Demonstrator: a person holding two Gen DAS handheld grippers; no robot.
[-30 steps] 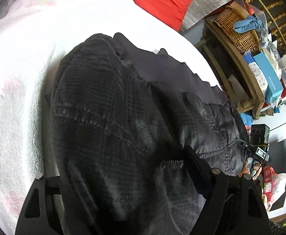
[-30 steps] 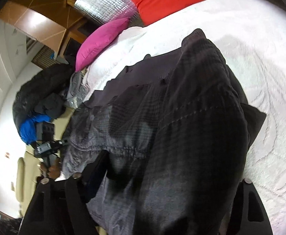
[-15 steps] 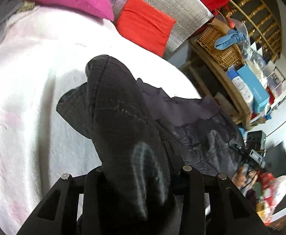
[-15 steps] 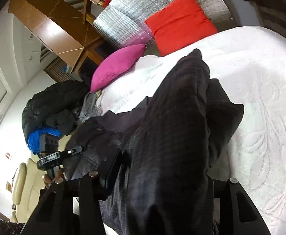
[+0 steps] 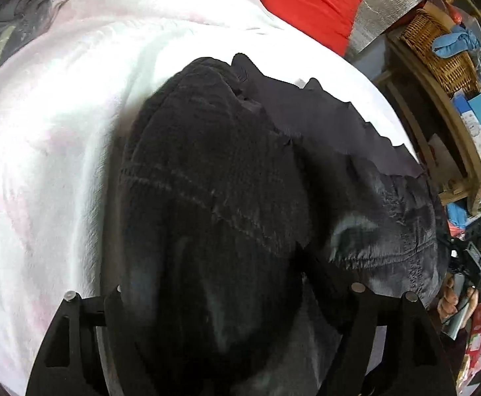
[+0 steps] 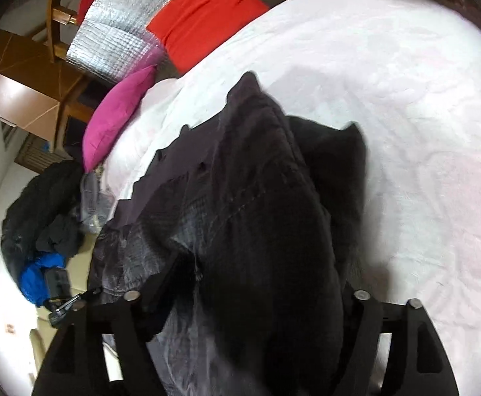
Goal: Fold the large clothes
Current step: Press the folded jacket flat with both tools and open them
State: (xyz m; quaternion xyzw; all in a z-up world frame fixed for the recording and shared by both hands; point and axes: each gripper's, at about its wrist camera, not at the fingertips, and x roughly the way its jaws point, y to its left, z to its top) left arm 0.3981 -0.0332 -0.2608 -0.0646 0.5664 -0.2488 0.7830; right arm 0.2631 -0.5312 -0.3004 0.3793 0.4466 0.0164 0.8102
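Since half a second ago the lifted bunch of dark garment (image 5: 227, 198) has come back down and spread wider over the white bedspread (image 5: 52, 151), both claws keeping their fistful.

Cloth buries the fingertips of the left gripper (image 5: 237, 300) and the right gripper (image 6: 243, 300), so the actual pinch is hidden; each has its fingers set wide apart with a thick fold of fabric filling the gap between them. The garment's lower part runs out of frame under the claws. Its ribbed hem lies on the bed toward the red cushion (image 5: 309, 3), with the pink pillow (image 6: 118, 115) off to one side. Bare bedspread stretches wide beyond the folded edge; on the other side the cloth reaches the bed's edge, near a wooden shelf (image 5: 445, 125) and wicker basket (image 5: 438, 52).
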